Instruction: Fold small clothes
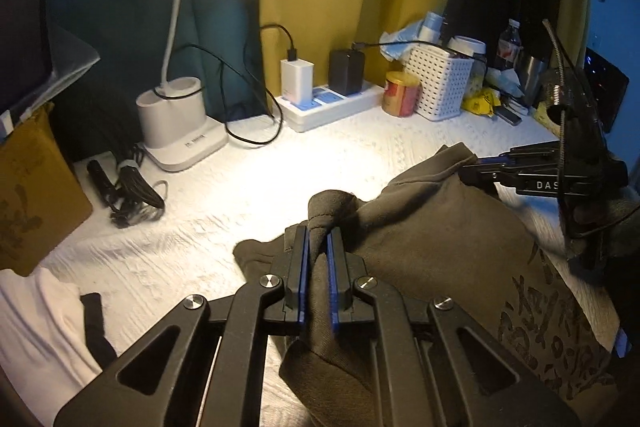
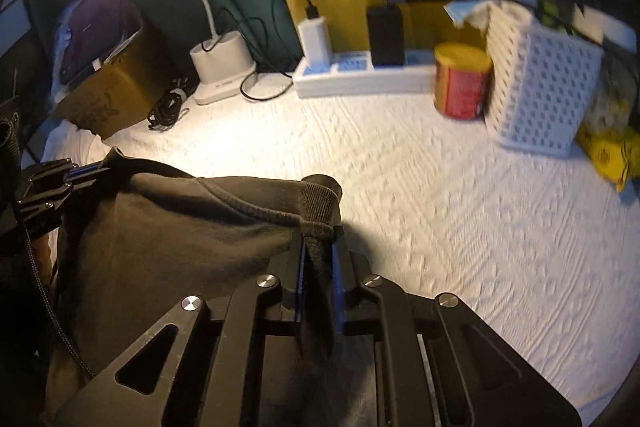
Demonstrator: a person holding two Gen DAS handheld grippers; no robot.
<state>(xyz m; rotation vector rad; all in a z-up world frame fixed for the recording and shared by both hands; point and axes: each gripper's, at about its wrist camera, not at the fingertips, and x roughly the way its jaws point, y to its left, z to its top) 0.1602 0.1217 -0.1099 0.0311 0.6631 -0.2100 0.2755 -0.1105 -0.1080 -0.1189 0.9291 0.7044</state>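
Olive-brown shirt (image 1: 440,247) lies bunched on the white surface (image 1: 248,187) under lamplight, one edge pinched tight in the left gripper (image 1: 318,239), its ribbed hem clamped in the right gripper (image 2: 318,247).

Not much readable text here, honestly. The clearest bit you've got is "DAS" in pale capitals on the black body of the right tool (image 1: 478,163), seen from your left wrist camera, and the letters get cut off after the S so you can't tell the rest. The dark olive garment (image 1: 440,247) has a big print of Chinese-style characters near its lower right, but they're too warped to read. The white lamp base (image 1: 182,131) has a tiny printed line on its front edge, too small to make out. The red and yellow can (image 2: 462,81) has a label, but it's all blur.
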